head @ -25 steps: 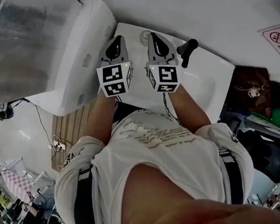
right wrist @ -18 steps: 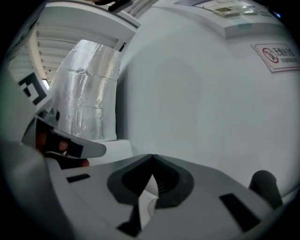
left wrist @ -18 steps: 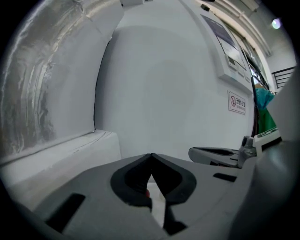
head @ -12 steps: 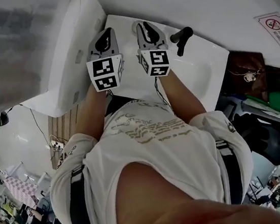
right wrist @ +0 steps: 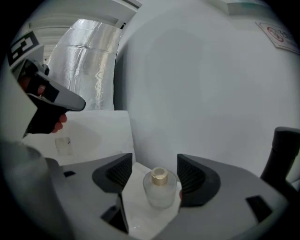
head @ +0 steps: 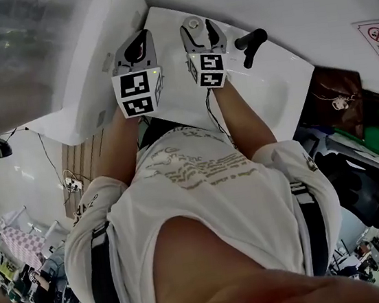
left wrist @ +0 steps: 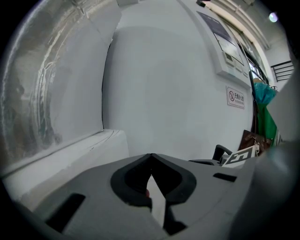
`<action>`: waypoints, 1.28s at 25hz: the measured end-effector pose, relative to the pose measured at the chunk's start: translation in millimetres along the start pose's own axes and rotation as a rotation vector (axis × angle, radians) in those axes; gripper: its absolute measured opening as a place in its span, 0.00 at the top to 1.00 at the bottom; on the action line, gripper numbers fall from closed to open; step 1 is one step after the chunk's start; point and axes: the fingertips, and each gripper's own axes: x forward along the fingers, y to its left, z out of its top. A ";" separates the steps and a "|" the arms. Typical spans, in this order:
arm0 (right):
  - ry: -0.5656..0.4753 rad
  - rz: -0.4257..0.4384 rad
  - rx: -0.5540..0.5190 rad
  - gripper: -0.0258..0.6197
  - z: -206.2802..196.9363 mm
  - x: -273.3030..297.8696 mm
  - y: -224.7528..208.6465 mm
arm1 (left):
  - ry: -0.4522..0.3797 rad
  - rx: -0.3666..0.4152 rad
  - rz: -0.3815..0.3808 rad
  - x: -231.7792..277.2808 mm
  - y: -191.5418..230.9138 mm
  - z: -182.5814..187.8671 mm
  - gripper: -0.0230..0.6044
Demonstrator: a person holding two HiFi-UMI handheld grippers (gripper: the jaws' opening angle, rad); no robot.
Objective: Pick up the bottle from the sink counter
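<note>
A small clear glass bottle [right wrist: 159, 189] with a gold cap stands upright on the white sink counter [right wrist: 140, 213], close to the back wall. My right gripper [right wrist: 153, 164] is low over the counter. Its jaws have just been opening and now stand wide, one on each side of the bottle, and the right pad [right wrist: 187, 180] is very near the glass. In the head view the bottle [head: 192, 23] shows just beyond the right gripper [head: 199, 31]. My left gripper [head: 136, 48] hovers to its left over the counter's edge. It is shut [left wrist: 151, 160] with nothing in it.
A black faucet lever [head: 250, 41] rises just right of the right gripper. A white box-like ledge [head: 96, 69] and a foil-wrapped duct [head: 17, 52] lie to the left. A brown bag [head: 340, 110] hangs beside the basin [head: 272, 95].
The right gripper has sunk toward the counter and its jaws have gone from shut to wide apart around the bottle. The left gripper has hardly shifted.
</note>
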 end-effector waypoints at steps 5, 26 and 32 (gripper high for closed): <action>0.068 -0.016 -0.024 0.53 -21.9 13.4 0.1 | 0.016 0.039 0.007 -9.0 -0.9 -2.7 0.94; 0.229 -0.075 -0.040 0.48 -67.9 57.7 -11.8 | 0.010 0.053 0.017 -18.3 2.1 -5.9 0.94; 0.258 -0.084 -0.033 0.48 -79.8 64.4 -15.7 | 0.025 0.058 0.024 -17.9 6.1 -8.1 0.94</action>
